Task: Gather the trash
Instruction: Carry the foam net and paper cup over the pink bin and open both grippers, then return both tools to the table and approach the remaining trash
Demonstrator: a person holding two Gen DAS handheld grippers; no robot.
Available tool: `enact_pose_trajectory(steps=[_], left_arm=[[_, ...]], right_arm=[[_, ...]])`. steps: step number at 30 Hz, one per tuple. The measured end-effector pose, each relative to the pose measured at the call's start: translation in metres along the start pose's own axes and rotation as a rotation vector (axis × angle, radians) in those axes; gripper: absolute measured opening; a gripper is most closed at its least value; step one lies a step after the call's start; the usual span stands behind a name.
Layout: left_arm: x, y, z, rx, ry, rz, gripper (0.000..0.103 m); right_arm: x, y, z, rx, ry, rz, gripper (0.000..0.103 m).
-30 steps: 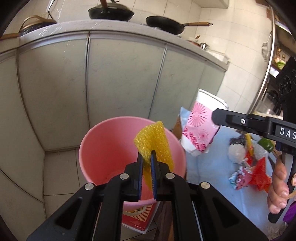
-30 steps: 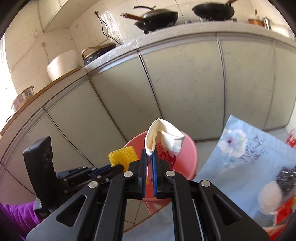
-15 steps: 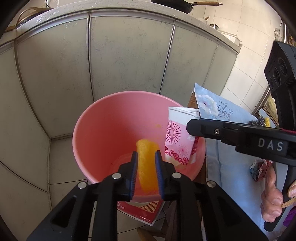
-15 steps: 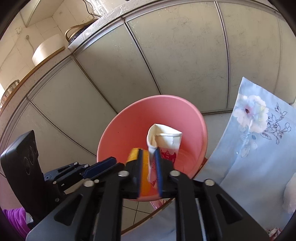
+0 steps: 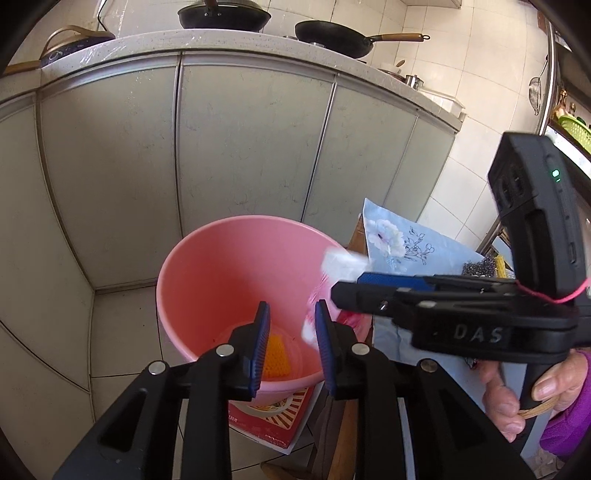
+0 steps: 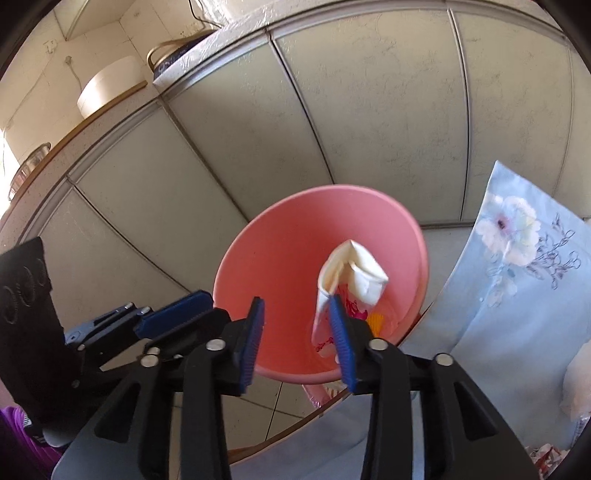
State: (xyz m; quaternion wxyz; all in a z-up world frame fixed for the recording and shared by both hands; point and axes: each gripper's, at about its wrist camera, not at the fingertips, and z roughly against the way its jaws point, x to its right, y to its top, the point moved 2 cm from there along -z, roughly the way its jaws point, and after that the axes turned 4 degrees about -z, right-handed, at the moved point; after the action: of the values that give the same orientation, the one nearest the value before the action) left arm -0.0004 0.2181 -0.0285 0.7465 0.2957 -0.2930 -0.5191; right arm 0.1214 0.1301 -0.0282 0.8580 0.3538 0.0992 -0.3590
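A pink bucket [image 5: 207, 266] stands on the floor below both grippers; it also shows in the right wrist view [image 6: 280, 251]. My left gripper [image 5: 290, 343] is open and empty above it. The yellow bubble wrap [image 5: 275, 356] lies on the bucket's bottom, and shows in the right wrist view [image 6: 376, 319]. My right gripper [image 6: 297, 336] is open. The crushed white and pink paper cup [image 6: 351, 273] is blurred, falling beside the right finger into the bucket; it also shows in the left wrist view [image 5: 332, 280].
Grey kitchen cabinets [image 5: 240, 147] stand behind the bucket, with pans [image 5: 332, 33] on the counter. A table with a blue flowered cloth [image 5: 402, 240] is to the right, with more trash on it. A red printed box [image 5: 269, 421] lies under the bucket.
Both grippers have opened above the bucket. The yellow bubble wrap has dropped to the bucket's bottom. The paper cup has left the right gripper and is falling in.
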Motion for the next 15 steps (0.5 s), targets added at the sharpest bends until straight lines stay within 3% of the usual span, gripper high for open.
enact_pose_trajectory(steps=[5, 15], left_arm=[[-0.005, -0.001, 0.003, -0.003, -0.005, 0.013, 0.024], [0.005, -0.001, 0.009, 0.001, -0.065, 0.011, 0.024]], right_arm=[[0.000, -0.014, -0.006, -0.057, -0.012, 0.004, 0.042], [-0.002, -0.040, 0.047, 0.052, -0.053, 0.023, 0.042]])
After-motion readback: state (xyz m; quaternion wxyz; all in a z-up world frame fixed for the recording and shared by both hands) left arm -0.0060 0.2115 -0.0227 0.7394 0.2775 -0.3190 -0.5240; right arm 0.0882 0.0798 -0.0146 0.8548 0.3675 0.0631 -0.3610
